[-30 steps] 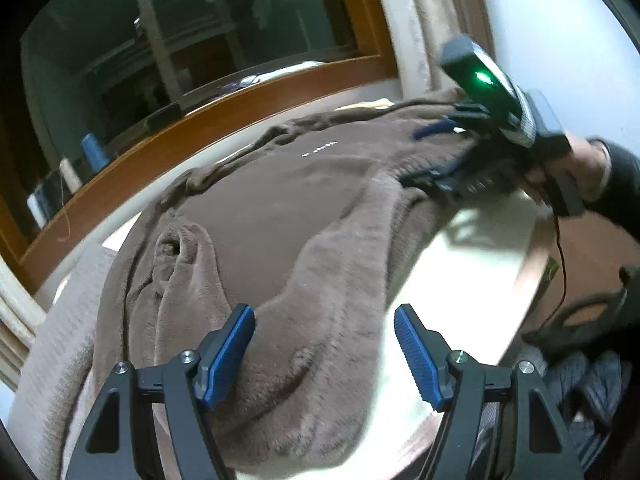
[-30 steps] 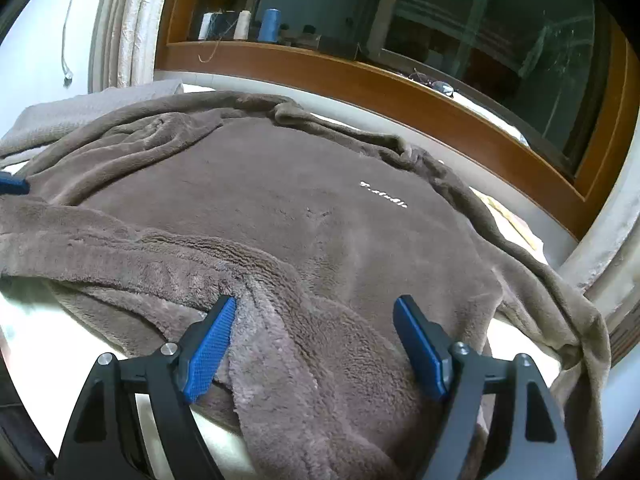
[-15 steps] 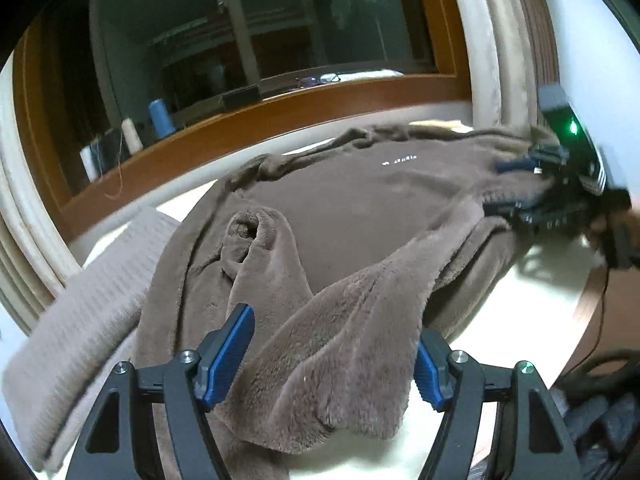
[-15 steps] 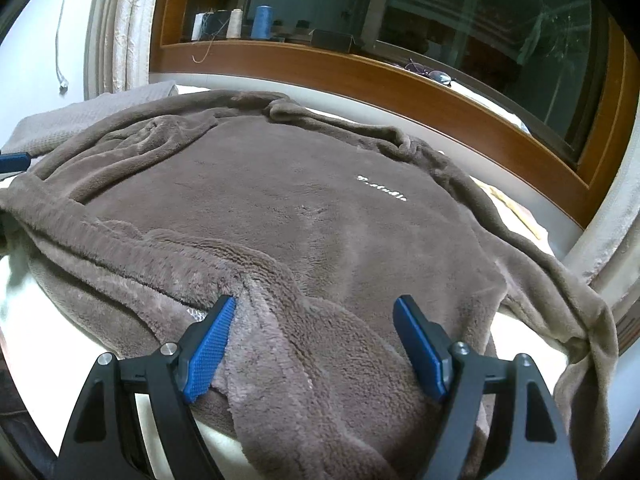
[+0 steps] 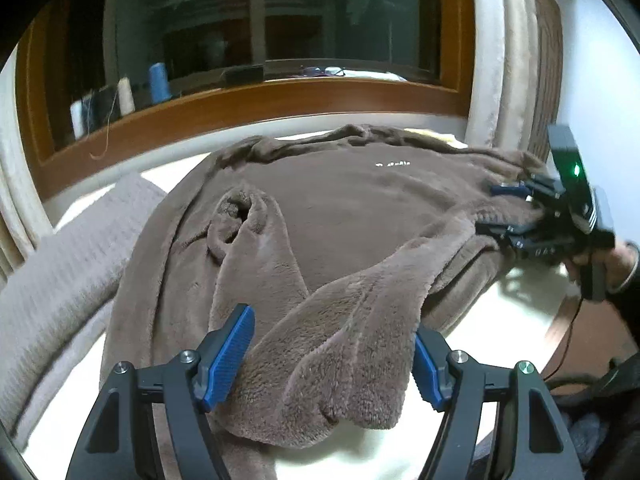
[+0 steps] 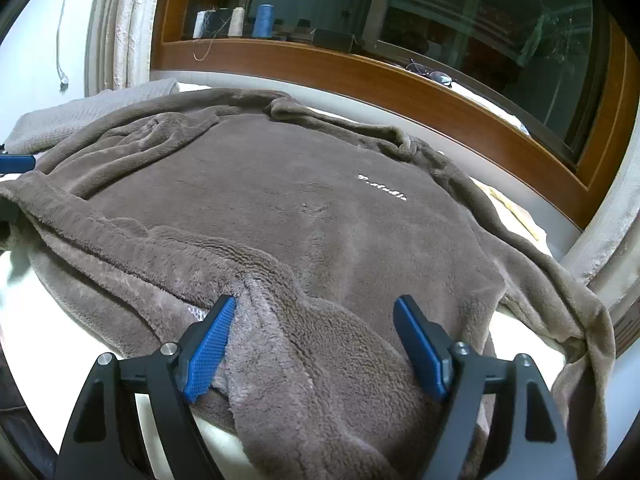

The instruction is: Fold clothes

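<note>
A brown fleece sweater (image 5: pixel 340 208) with small white lettering lies spread on a cream surface (image 5: pixel 516 312); it also fills the right wrist view (image 6: pixel 304 216). My left gripper (image 5: pixel 334 354) is open, its blue pads on either side of the sweater's near hem corner, which drapes between them. My right gripper (image 6: pixel 316 350) is open over the opposite hem corner, with fleece lying between its pads. The right gripper also shows in the left wrist view (image 5: pixel 516 216) at the sweater's far right edge.
A grey-beige knitted cloth (image 5: pixel 60 264) lies left of the sweater. A wooden window sill (image 6: pixel 360 68) behind carries thread spools (image 6: pixel 262 20) and glasses (image 6: pixel 430 74). Curtains (image 5: pixel 516 52) hang at the window's sides. Dark items (image 5: pixel 592 432) lie beyond the table's front edge.
My left gripper has swung and drawn back, so the sweater now sits more centred and the knitted cloth has come into view. The right gripper has barely moved. Both stay open.
</note>
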Demonstrator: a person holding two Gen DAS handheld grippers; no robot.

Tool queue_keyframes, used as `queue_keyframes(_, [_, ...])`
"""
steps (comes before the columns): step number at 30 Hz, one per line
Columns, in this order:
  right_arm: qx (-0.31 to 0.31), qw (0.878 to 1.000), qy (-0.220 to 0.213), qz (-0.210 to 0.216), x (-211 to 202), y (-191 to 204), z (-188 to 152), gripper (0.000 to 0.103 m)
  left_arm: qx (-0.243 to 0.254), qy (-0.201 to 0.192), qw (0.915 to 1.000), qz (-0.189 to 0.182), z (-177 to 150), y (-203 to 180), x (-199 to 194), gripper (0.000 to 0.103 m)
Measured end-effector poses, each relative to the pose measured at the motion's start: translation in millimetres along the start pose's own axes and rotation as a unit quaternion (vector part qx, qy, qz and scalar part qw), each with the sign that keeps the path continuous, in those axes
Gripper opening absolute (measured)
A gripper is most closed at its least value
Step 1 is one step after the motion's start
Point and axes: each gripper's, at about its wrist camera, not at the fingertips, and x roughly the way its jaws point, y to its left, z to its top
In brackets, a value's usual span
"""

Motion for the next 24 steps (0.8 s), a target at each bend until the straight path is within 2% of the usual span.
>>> queue_keyframes(10, [0.001,1.0,-0.001,-0.001,-0.1,1.3,-0.2,0.084,-0.023,-0.007,0.9997,0.001,-0.9,12.7,-9.8,0.074])
queue_keyframes(15, [0.0,1.0,-0.003,-0.003,-2.0,3.4,-0.5,0.084,-0.041,-0.018,0.998,0.043,-2.3,14.9,-7.2,0.074])
queue_keyframes(17, [-0.002,1.0,-0.007,-0.01,-4.5,6.0,-0.5,0.084,-0.038,-0.022,0.9983,0.039,-2.2,9.3,-3.5,0.074])
queue_keyframes(18, [-0.003,1.0,-0.011,-0.013,-6.2,7.4,-0.7,0.084,-0.033,-0.022,0.9987,0.031,-2.0,5.7,-1.0,0.071])
queue_keyframes(19, [-0.004,1.0,-0.014,-0.014,-8.2,8.6,-0.9,0.084,-0.026,-0.019,0.9992,0.022,-2.0,1.1,2.0,0.061])
queue_keyframes(21, [-0.004,1.0,-0.021,-0.015,-12.2,9.8,-1.3,0.084,-0.015,-0.01,0.9998,0.01,-2.2,-6.6,8.3,0.046])
queue_keyframes(23, [0.0,0.999,-0.033,-0.018,-18.2,10.0,-2.0,0.084,-0.016,-0.004,0.9997,0.015,-2.1,-7.5,12.3,0.037])
queue_keyframes(24, [0.003,0.999,-0.041,-0.02,-22.5,9.5,-2.7,0.084,-0.02,-0.007,0.9995,0.021,-1.8,-5.6,11.0,0.037])
